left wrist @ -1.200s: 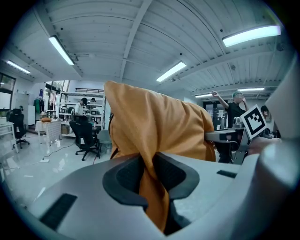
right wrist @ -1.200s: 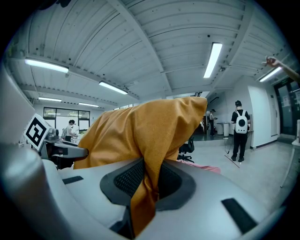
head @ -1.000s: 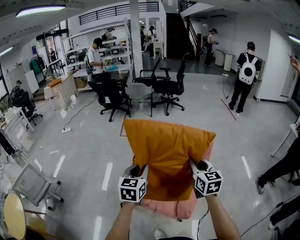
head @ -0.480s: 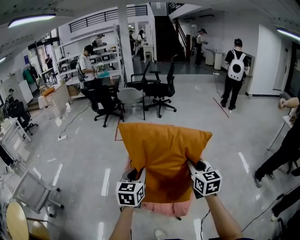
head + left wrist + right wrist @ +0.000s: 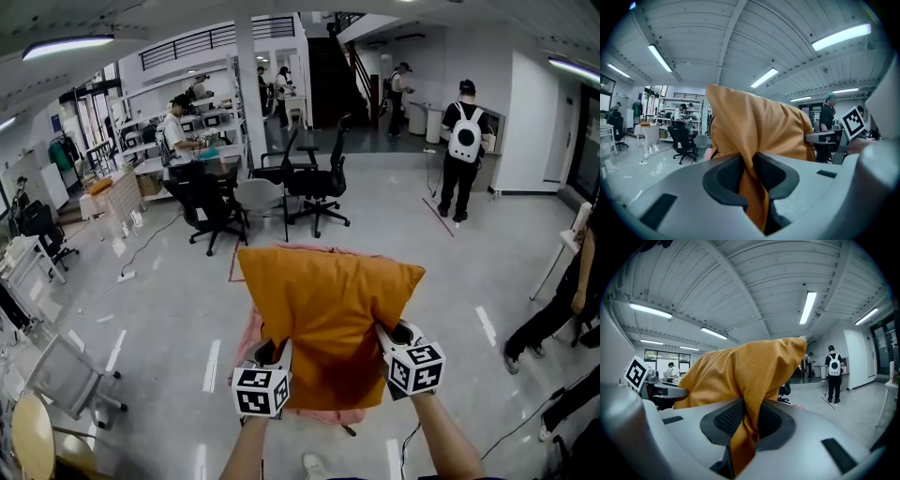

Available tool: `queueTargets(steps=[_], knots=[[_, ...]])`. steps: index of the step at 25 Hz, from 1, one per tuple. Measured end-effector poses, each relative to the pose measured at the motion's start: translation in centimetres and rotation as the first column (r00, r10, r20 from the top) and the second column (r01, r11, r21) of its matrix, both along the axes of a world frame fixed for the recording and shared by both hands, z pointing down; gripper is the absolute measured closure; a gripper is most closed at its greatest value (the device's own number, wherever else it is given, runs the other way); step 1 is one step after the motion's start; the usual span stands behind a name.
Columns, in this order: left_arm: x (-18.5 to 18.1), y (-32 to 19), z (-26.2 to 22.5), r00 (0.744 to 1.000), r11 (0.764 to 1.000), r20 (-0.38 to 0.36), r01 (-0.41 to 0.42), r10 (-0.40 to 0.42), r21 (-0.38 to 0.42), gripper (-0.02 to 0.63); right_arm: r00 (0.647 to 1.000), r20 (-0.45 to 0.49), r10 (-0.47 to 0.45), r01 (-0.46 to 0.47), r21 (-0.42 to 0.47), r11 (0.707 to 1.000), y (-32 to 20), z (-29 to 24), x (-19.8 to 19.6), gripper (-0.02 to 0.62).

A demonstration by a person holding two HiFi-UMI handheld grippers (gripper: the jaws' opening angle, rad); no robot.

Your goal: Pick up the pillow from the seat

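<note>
An orange pillow (image 5: pixel 328 314) hangs in the air in front of me, held by its two near corners. My left gripper (image 5: pixel 272 354) is shut on the left corner, with orange cloth pinched between its dark pads (image 5: pixel 751 185). At the pillow's other near corner my right gripper (image 5: pixel 397 337) is shut as well, a fold of the pillow (image 5: pixel 745 366) running down between the jaws (image 5: pixel 744 427). The pink seat (image 5: pixel 247 339) lies below and behind the pillow, mostly hidden by it.
Black office chairs (image 5: pixel 317 178) and desks stand at the back, with a seated person (image 5: pixel 178 117). A person with a white backpack (image 5: pixel 459 141) stands at the back right, another person (image 5: pixel 562 314) at the right edge. A grey chair (image 5: pixel 70 375) stands at left.
Both grippers have carried the pillow up and away from the pink seat, which now shows at the pillow's left edge. The person at the right edge has shifted.
</note>
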State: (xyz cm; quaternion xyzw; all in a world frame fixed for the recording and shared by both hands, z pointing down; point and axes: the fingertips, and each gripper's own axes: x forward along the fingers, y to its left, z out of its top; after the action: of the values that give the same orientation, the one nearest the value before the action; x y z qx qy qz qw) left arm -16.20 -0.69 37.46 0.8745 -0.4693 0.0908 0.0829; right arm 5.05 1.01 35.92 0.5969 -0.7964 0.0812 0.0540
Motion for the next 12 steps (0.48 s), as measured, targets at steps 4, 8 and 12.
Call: queueTargets(steps=[4,8,12], knots=[[0.1,2.2,-0.5,1.0,1.0,-0.003,0.014,-0.014,0.014,0.523,1.0,0.005,-0.015,0.015,0.019,1.0,2.1,-0.5,0.1,0.515],[0.5,4.2,-1.1,1.0,0.999,-0.004,0.023,-0.023,0.026,0.525,1.0,0.005,-0.025,0.025,0.032,0.999,3.9,-1.1,0.5,0.515],[0.8,6.0,-1.5,1.0,0.999,-0.006,0.026,-0.026,0.03,0.525,1.0,0.007,-0.029,0.029,0.041,0.999,5.6,-1.5,0.8,0.515]])
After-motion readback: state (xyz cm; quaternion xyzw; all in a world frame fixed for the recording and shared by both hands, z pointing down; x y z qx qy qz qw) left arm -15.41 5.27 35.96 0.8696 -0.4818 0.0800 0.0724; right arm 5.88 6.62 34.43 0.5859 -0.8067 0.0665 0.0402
